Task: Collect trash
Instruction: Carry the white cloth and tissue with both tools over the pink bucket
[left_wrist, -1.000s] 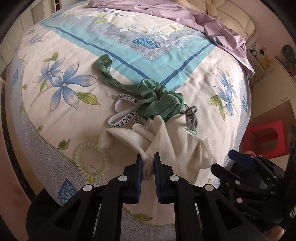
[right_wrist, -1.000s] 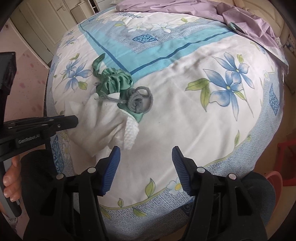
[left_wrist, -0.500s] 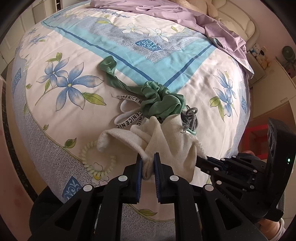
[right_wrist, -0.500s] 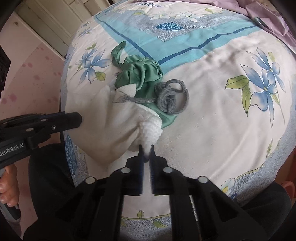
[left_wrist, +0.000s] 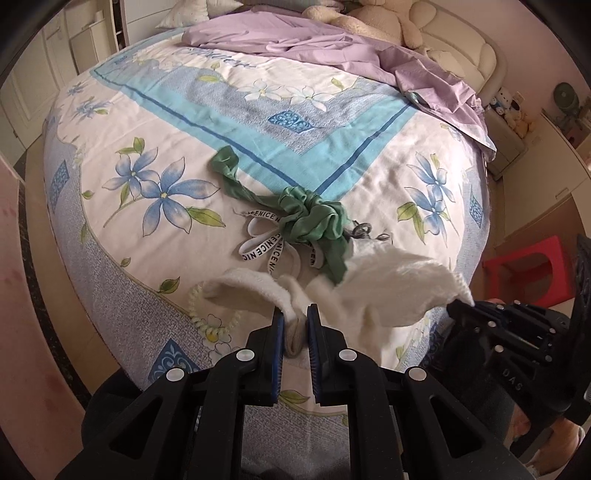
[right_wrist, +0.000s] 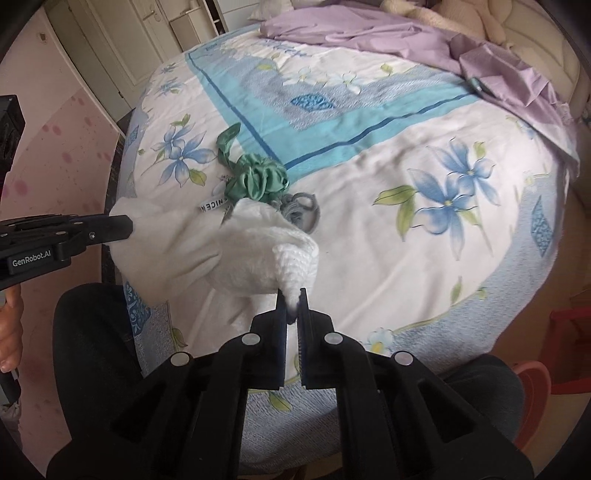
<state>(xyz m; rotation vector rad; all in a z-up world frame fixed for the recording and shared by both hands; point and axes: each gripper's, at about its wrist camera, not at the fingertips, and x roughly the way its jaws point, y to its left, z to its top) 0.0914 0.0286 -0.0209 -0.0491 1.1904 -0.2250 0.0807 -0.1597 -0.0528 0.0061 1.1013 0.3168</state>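
the white cloth (left_wrist: 391, 291) is soft and fluffy, with a knitted corner, and it hangs stretched and a little blurred just above the near edge of the bed (left_wrist: 373, 177). the left hand-held gripper (left_wrist: 295, 325) is closed tight on one bunched end of the cloth, its blue ribbed pads (left_wrist: 279, 334) pressing the fabric. the right hand-held gripper (right_wrist: 291, 306) is pinched on the knitted corner, and its fingers have just closed there.

just behind the cloth lies a shiny green satin scrunchie (left_wrist: 314, 218) with a long tail, crumpled in folds. beside the scrunchie, on its near side, is a white ribbon (left_wrist: 262, 251) with black letters, looped. a grey cord (right_wrist: 301, 210) is coiled next to the scrunchie on the other side. a pale spiral hair tie (left_wrist: 207, 317) lies under the left end of the cloth.

the bed cover is smooth cotton with blue flowers. behind the scrunchie the cover is flat and free up to the wrinkled purple sheet (left_wrist: 332, 48). a red stool (left_wrist: 532, 269) stands beyond the bed's right edge.
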